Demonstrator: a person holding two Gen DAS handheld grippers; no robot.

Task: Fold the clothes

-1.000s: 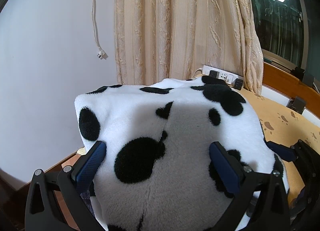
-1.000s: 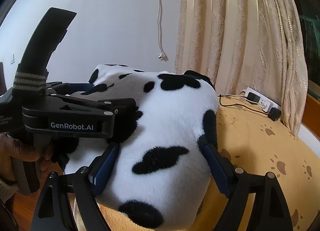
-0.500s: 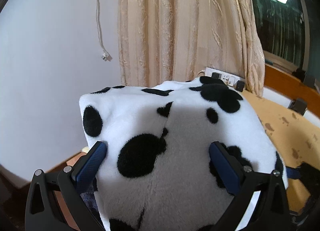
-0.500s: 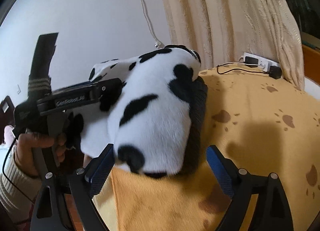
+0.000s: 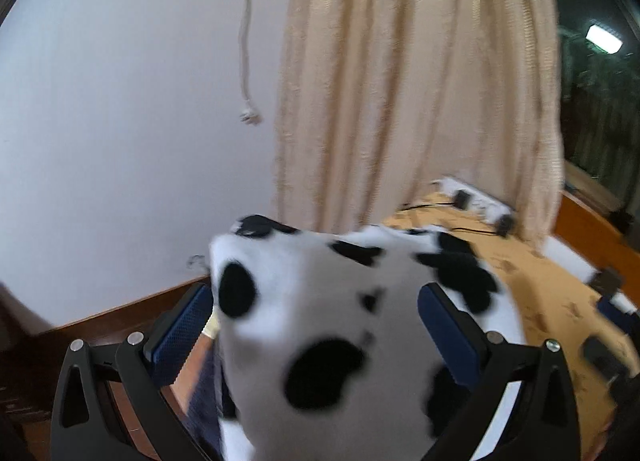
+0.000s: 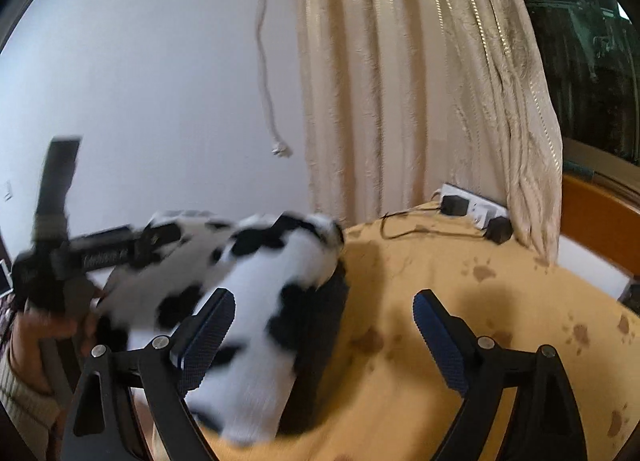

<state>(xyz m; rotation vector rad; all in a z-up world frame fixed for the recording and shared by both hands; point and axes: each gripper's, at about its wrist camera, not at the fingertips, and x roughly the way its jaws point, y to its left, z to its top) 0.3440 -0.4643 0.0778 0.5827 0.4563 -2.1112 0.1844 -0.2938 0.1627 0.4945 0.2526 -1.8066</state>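
Observation:
A fluffy white garment with black cow spots [image 5: 340, 325] lies folded in a thick bundle at the left edge of the yellow paw-print surface [image 6: 480, 301]. In the left wrist view my left gripper [image 5: 316, 321] is open, its blue pads on either side of the bundle. In the right wrist view my right gripper [image 6: 324, 325] is open and empty; the garment [image 6: 272, 293] lies behind its left finger and a dark layer shows under the bundle. The left gripper [image 6: 92, 257] shows there at the far left, held by a hand.
A beige curtain [image 6: 420, 81] hangs behind the surface. A white power strip with black plugs [image 6: 472, 209] lies at the far edge. A cord with a plug [image 6: 280, 149] dangles on the white wall. A wooden rail [image 6: 600, 221] runs on the right.
My right gripper has drawn back and to the right off the bundle. My left gripper has tilted up and pulled back; the view is blurred by motion.

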